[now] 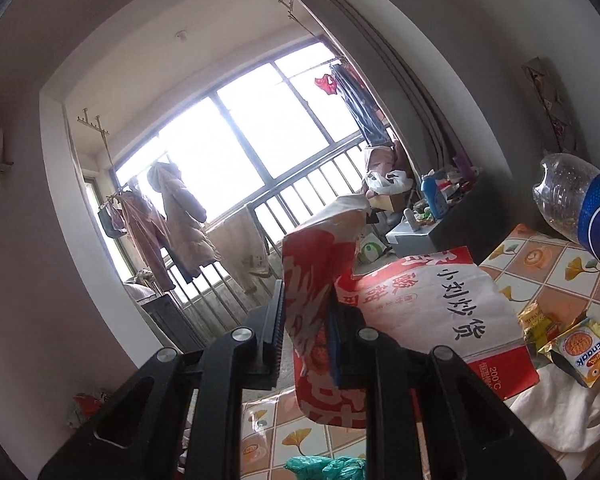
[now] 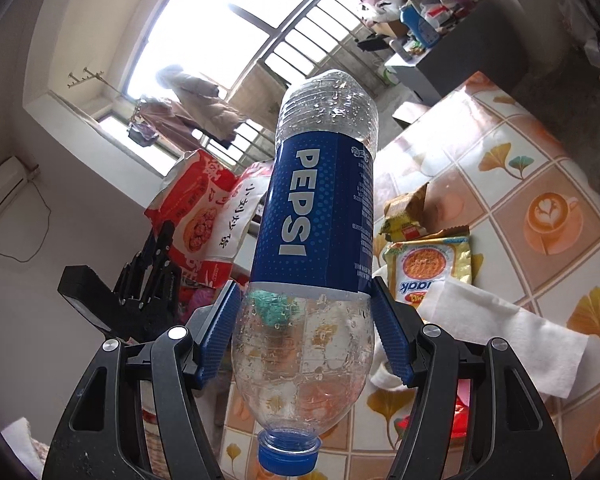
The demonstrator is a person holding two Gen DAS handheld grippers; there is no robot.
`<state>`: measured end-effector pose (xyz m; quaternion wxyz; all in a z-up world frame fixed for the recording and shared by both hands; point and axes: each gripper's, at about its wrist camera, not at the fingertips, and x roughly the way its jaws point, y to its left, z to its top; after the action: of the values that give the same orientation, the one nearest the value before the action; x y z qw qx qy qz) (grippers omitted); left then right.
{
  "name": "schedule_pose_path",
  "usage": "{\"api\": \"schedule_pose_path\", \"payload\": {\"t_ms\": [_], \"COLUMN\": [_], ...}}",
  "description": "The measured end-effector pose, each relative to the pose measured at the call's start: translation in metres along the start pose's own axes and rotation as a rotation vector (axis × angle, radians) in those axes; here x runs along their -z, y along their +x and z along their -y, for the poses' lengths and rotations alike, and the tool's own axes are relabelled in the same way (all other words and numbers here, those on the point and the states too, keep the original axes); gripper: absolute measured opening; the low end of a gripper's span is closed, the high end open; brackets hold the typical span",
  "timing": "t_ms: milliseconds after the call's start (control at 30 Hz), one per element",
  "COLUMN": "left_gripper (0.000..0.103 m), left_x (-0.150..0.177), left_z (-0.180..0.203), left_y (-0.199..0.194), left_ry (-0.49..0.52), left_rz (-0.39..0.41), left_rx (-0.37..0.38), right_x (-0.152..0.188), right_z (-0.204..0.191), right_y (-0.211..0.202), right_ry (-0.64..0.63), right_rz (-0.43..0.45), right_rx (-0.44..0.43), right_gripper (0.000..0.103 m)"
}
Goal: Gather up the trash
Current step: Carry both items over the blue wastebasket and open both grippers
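Note:
My left gripper [image 1: 306, 316] is shut on a crumpled red and white paper bag [image 1: 420, 312] with black characters, lifted clear of the tiled table [image 1: 548, 280]; the bag [image 2: 204, 220] and that gripper [image 2: 162, 248] also show at the left in the right wrist view. My right gripper [image 2: 304, 328] is shut on an empty Pepsi bottle [image 2: 320, 208], held with its blue cap toward the camera. The same bottle [image 1: 584, 212] hangs at the right edge of the left wrist view.
On the table lie yellow snack wrappers [image 2: 428, 264], a second yellow wrapper [image 2: 408, 208], a white paper towel [image 2: 496, 320] and a green crumpled bag [image 1: 324, 466]. A cluttered dark cabinet [image 2: 460, 52] stands beyond the table by the barred window [image 1: 260, 136] with hanging coats.

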<state>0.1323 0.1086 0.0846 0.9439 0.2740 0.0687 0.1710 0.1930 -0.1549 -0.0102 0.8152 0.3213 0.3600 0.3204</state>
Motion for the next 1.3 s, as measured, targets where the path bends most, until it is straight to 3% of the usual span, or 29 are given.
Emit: {"api": "schedule_pose_path", "payload": {"t_ms": [100,200,433,667,800,900,1067,1300], "left_gripper": [0.017,0.017,0.017,0.018,0.018,0.018,0.019,0.021], "left_x": [-0.023,-0.049,-0.107,-0.159,-0.18,-0.185,-0.179,-0.168], "left_z": [0.003,0.011,0.074,0.19,0.268,0.335,0.431,0.54], "left_y": [-0.011,-0.024,-0.035,-0.064,-0.081,-0.096,-0.118,-0.131], "left_ry": [-0.004,-0.034,-0.103,0.003,0.096,0.203,0.352,0.477], "left_rz": [0.05,0.091,0.104,0.138,0.102,0.054,-0.02,-0.126], "left_rx": [0.012,0.078,0.4,0.664,0.841,0.955,1.09,1.206], "right_x": [-0.001,-0.003,0.001,0.018,0.029,0.041,0.059,0.071], "right_z": [0.008,0.018,0.055,0.111,0.15,0.187,0.238,0.298], "right_y": [-0.026,-0.056,-0.139,-0.225,-0.255,-0.268,-0.277,-0.3], "right_ry": [0.018,0.036,0.124,0.28,0.414,0.537,0.7,0.85], "right_rz": [0.052,0.112,0.299,0.484,0.556,0.582,0.582,0.586], "right_rx": [-0.011,0.002,0.07,0.202,0.336,0.369,0.419,0.478], "right_gripper": [0.062,0.062,0.062,0.062,0.062,0.062,0.062,0.063]}}
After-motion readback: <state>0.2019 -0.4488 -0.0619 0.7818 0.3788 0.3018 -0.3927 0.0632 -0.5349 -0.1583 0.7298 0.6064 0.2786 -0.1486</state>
